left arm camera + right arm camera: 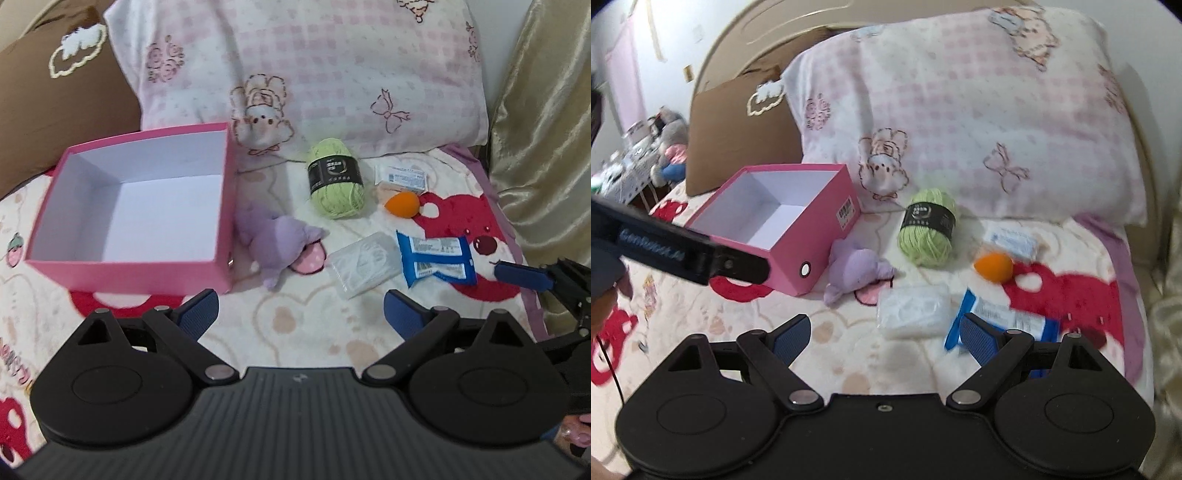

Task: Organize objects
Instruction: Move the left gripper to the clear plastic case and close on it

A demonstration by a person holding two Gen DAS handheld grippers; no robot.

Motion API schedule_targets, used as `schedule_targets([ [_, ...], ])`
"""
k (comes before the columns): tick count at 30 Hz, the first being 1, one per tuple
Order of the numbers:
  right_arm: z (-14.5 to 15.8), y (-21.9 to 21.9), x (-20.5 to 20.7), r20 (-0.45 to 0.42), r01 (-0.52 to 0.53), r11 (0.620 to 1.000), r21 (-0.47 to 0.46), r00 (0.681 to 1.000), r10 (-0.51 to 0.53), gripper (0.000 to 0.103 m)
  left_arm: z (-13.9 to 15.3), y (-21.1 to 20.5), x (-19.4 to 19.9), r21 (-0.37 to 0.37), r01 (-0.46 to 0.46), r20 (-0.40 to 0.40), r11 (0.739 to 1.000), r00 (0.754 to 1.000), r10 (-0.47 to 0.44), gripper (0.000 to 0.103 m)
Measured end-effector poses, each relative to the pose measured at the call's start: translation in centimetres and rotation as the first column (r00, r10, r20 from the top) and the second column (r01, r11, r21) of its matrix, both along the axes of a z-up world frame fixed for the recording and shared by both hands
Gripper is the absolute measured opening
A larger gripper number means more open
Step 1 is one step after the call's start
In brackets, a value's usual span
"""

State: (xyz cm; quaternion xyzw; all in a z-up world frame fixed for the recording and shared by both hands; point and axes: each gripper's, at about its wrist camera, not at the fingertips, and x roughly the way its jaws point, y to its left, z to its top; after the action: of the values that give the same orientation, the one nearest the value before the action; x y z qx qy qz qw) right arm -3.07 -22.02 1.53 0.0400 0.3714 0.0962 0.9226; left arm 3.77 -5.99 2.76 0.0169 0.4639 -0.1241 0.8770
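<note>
Bed surface point(325, 317): a cartoon-print blanket is filling the lower half of both views; a pink check pillow point(314, 66) is leaning across the top.
Pink box point(133, 206): sitting open at centre left of the left wrist view, white inside, nothing lying in it as far as either view is showing.
Green yarn ball point(335, 181): lying at frame centre, right of the box, outside it.
Purple plush toy point(275, 247): lying just beside the box's right wall, outside it.
Blue packet point(436, 260): lying right of centre, just beside a clear plastic pouch point(364, 264).
White sachet point(400, 177): resting at upper right of centre, an orange makeup sponge point(402, 201) just below it.
Left gripper point(301, 314): hovering at bottom centre, fingers standing wide apart, gripping nothing.
Right gripper point(884, 332): hovering low over the pouch and packet, fingers spread, gripping nothing.
Progress: judging as not begun; six items are waiting on the blanket, all still to be boxed.
</note>
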Motion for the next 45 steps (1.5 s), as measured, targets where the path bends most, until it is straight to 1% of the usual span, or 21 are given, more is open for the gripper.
schedule_targets([
  [2,-1.0,0.0,1.1,0.008,-0.040,0.999,-0.017,0.999,0.040,0.091,-1.0,-0.6,0.8,-0.014,0.006,0.021,1.000,1.000,-0.005,0.094],
  [4,-2.1,-0.2,2.3,0.007,-0.068,0.998,-0.006,0.998,0.068,0.091,-2.0,-1.2,1.5,-0.015,0.017,0.042,1.000,0.999,-0.017,0.091],
  [7,-3.8,-0.3,3.8,-0.014,-0.091,0.996,-0.001,0.996,0.091,0.090,-3.3,-1.8,2.5,-0.013,0.033,0.037,0.999,0.999,-0.033,0.089],
  [11,-5.5,0.4,4.8,-0.008,-0.134,0.990,-0.050,0.991,0.134,0.090,-5.4,-2.2,3.6,-0.050,0.049,0.004,0.998,0.999,-0.049,0.088],
  [15,-7.1,1.3,5.8,-0.023,-0.170,0.980,-0.105,0.986,0.168,0.090,-7.2,-2.7,4.4,-0.057,0.062,0.027,0.996,0.998,-0.061,0.083],
  [17,-8.0,1.5,6.3,-0.031,-0.169,0.977,-0.131,0.985,0.167,0.090,-8.0,-2.8,4.8,-0.078,0.066,0.029,0.995,0.998,-0.063,0.082],
  [19,-8.7,1.4,6.9,-0.033,-0.150,0.979,-0.138,0.989,0.146,0.090,-8.8,-2.9,5.1,-0.104,0.063,0.026,0.993,0.998,-0.060,0.081],
  [22,-9.9,0.9,7.6,-0.043,-0.119,0.983,-0.143,0.993,0.114,0.090,-9.9,-3.6,5.3,-0.100,0.083,0.054,0.992,0.996,-0.078,0.078],
  [25,-11.1,0.6,7.8,-0.039,-0.108,0.986,-0.129,0.994,0.104,0.090,-10.8,-4.1,5.8,-0.114,0.090,0.060,0.989,0.995,-0.084,0.076],
  [26,-11.6,0.7,7.8,-0.038,-0.111,0.985,-0.135,0.994,0.107,0.090,-11.2,-4.2,6.0,-0.113,0.087,0.060,0.990,0.995,-0.081,0.076],
  [27,-11.9,1.0,7.8,-0.038,-0.120,0.981,-0.150,0.993,0.116,0.090,-11.6,-4.6,6.4,-0.083,0.070,0.045,0.994,0.997,-0.066,0.076],
  [28,-12.2,1.4,7.8,-0.034,-0.137,0.976,-0.172,0.991,0.133,0.092,-12.0,-4.8,6.7,-0.061,0.053,0.030,0.997,0.998,-0.051,0.074],
  [29,-12.4,1.7,7.7,-0.016,-0.139,0.972,-0.187,0.990,0.139,0.093,-12.3,-4.9,7.0,-0.064,0.046,0.016,0.997,0.999,-0.045,0.074],
  [31,-12.7,1.5,7.8,-0.010,-0.120,0.981,-0.152,0.993,0.120,0.094,-12.8,-5.0,7.5,-0.089,0.052,-0.017,0.995,0.998,-0.053,0.074],
  [33,-13.1,1.1,7.9,0.012,-0.109,0.985,-0.134,0.994,0.112,0.094,-13.4,-5.2,8.0,-0.086,0.050,-0.049,0.995,0.997,-0.054,0.073],
  [37,-14.1,0.2,8.4,0.018,-0.126,0.988,-0.085,0.992,0.128,0.094,-14.7,-5.2,8.7,-0.122,0.030,-0.099,0.992,0.994,-0.042,0.065],
  [40,-14.4,0.1,8.1,0.041,-0.140,0.987,-0.078,0.989,0.144,0.094,-14.9,-5.0,8.9,-0.165,0.020,-0.104,0.986,0.994,-0.038,0.058],
  [43,-14.3,-0.3,8.1,0.045,-0.152,0.986,-0.063,0.987,0.155,0.094,-14.9,-5.3,8.7,-0.170,0.039,-0.093,0.985,0.994,-0.055,0.053],
  [45,-14.4,-0.3,8.5,0.037,-0.161,0.985,-0.065,0.986,0.163,0.094,-14.9,-5.5,8.8,-0.181,0.050,-0.093,0.982,0.993,-0.068,0.052],
])
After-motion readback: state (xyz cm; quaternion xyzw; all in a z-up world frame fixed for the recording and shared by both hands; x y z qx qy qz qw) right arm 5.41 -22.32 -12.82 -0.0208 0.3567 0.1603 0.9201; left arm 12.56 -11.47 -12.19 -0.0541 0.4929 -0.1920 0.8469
